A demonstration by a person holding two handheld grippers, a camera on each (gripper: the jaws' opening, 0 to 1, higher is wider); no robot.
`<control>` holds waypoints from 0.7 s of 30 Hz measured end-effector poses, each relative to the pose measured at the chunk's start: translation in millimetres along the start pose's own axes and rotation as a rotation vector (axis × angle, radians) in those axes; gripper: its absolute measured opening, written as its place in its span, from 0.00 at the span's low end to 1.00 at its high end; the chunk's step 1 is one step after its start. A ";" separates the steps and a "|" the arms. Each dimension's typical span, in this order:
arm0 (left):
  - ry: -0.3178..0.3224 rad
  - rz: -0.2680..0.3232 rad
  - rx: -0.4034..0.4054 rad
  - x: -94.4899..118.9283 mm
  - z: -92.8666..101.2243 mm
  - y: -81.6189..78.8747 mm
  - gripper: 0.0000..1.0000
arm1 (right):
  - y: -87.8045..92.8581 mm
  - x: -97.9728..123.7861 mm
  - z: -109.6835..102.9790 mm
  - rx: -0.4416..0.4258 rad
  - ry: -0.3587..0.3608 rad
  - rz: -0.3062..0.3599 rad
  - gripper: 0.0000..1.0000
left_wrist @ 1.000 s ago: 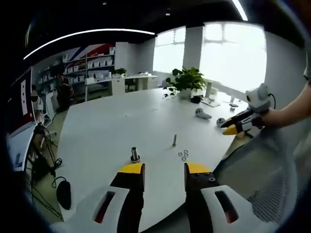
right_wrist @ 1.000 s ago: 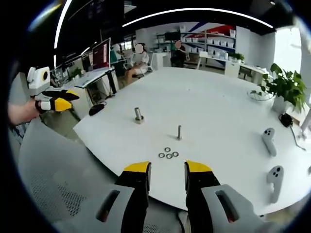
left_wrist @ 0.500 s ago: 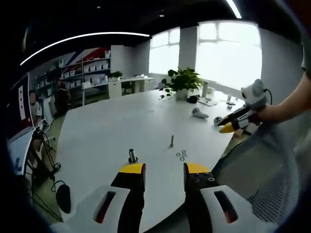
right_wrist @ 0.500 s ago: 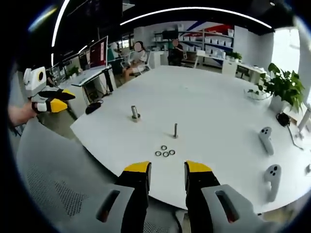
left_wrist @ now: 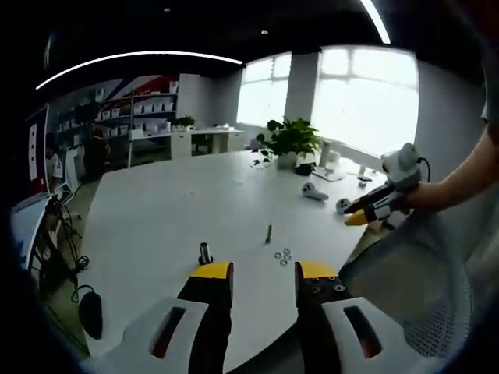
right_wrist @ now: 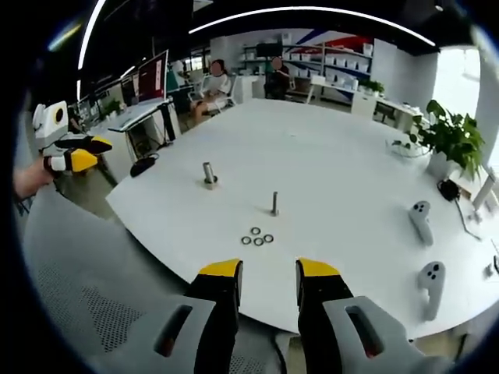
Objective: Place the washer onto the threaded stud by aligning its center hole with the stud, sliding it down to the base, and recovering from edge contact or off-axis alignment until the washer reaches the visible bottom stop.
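The white worktop (right_wrist: pixel 327 156) carries everything. Near its close edge the threaded stud (right_wrist: pixel 274 203) stands upright, long axis vertical; a thicker stud (right_wrist: pixel 209 174) stands apart from it. Four washers (right_wrist: pixel 256 236) lie flat just beside the thin stud. Both left tongs (left_wrist: pixel 263 272) and right tongs (right_wrist: pixel 267 269) hang part-open and empty, touching nothing.

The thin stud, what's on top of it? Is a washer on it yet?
Nothing is on the thin stud; its top is bare. The washers lie flat on the table just in front of it, apart from it. Whether anything sits around its base is too small to tell.
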State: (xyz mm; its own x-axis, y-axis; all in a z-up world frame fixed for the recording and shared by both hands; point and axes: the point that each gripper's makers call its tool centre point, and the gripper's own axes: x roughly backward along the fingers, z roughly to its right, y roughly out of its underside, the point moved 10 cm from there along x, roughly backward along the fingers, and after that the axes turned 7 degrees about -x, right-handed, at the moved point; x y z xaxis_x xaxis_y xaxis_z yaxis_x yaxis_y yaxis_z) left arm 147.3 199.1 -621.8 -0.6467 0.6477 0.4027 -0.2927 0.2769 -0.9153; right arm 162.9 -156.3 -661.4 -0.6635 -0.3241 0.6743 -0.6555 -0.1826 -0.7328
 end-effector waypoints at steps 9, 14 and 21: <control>-0.021 -0.033 -0.017 -1.1 -0.4 2.8 0.31 | -1.1 1.3 -2.3 -0.012 -0.016 0.012 0.30; -0.045 -0.045 -0.053 -1.2 0.6 2.6 0.31 | -1.5 2.0 -1.0 -0.037 -0.036 0.036 0.30; -0.038 -0.054 -0.072 -2.4 2.8 2.2 0.31 | -0.4 0.1 -4.9 -0.027 -0.065 0.020 0.30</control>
State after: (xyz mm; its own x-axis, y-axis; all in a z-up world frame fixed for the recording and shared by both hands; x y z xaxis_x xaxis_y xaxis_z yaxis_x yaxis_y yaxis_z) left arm 146.2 196.2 -624.8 -0.6577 0.6038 0.4505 -0.2776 0.3616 -0.8900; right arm 161.3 -151.7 -660.6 -0.6522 -0.3875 0.6515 -0.6525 -0.1503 -0.7427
